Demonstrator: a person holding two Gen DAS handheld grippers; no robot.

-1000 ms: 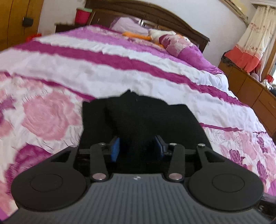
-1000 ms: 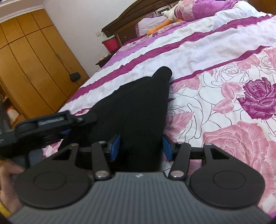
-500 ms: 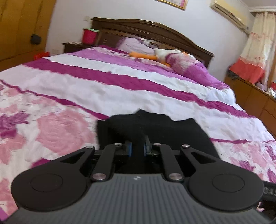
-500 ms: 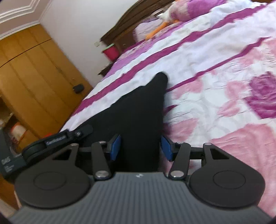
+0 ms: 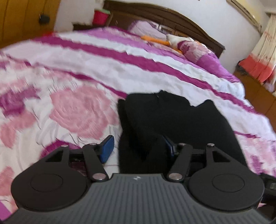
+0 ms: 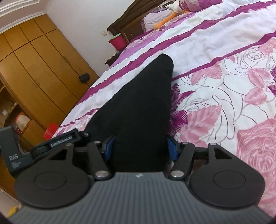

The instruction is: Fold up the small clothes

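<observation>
A black garment [image 5: 172, 120] lies folded on the floral bedspread [image 5: 77, 106]. My left gripper [image 5: 138, 148] sits low over its near left edge with the jaws opening. The left pad is clear over the bedspread and the right pad is half hidden by a raised fold of the cloth. In the right wrist view the same garment [image 6: 146, 103] runs away as a long dark wedge. My right gripper [image 6: 140, 149] straddles its near end, jaws opening, with cloth between the pads and neither pad pinching it. The left gripper's finger [image 6: 69, 137] shows just left of it.
A dark wooden headboard [image 5: 163, 17], pillows [image 5: 195, 48] and a red bucket [image 5: 100, 16] are at the far end of the bed. A wooden wardrobe [image 6: 43, 69] stands left of the bed. A dresser and curtain [image 5: 258, 65] stand on the right.
The left jaws pinched nearly shut on the black cloth, then spread wide and let it go while the gripper sank closer. The right jaws widened off the cloth.
</observation>
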